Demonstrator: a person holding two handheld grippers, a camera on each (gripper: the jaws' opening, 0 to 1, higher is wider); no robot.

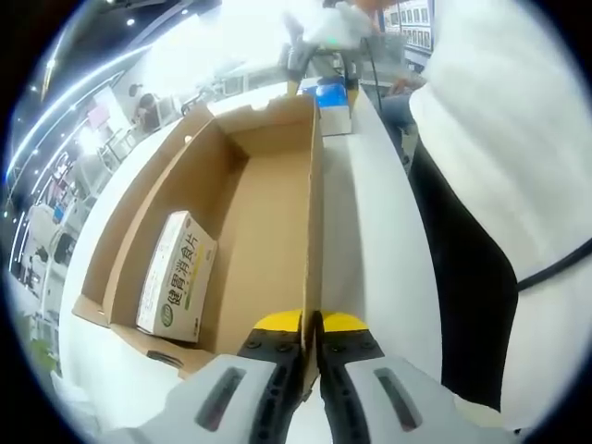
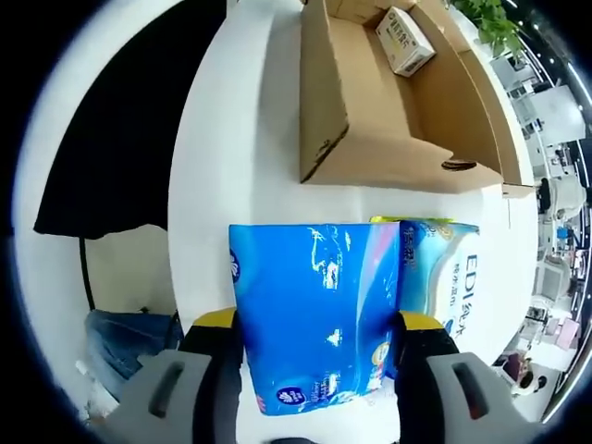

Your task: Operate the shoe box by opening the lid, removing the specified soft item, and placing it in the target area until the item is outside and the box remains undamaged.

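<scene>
While the left tool [image 1: 312, 338] is closed tight on the near wall of the open box [image 1: 313, 222], a small carton [image 1: 178, 276] lies inside on the box floor, and a person in white stands just past the counter [image 1: 370, 231] edge. Spread wide, the right tool [image 2: 319, 347] clamps the blue soft pack [image 2: 314, 310] over the counter, short of the box, with another pack [image 2: 444, 268] touching its right side.

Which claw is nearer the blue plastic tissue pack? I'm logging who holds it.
Right. The right claw clamps the blue plastic tissue pack; the left claw grips the brown cardboard box's wall.
</scene>
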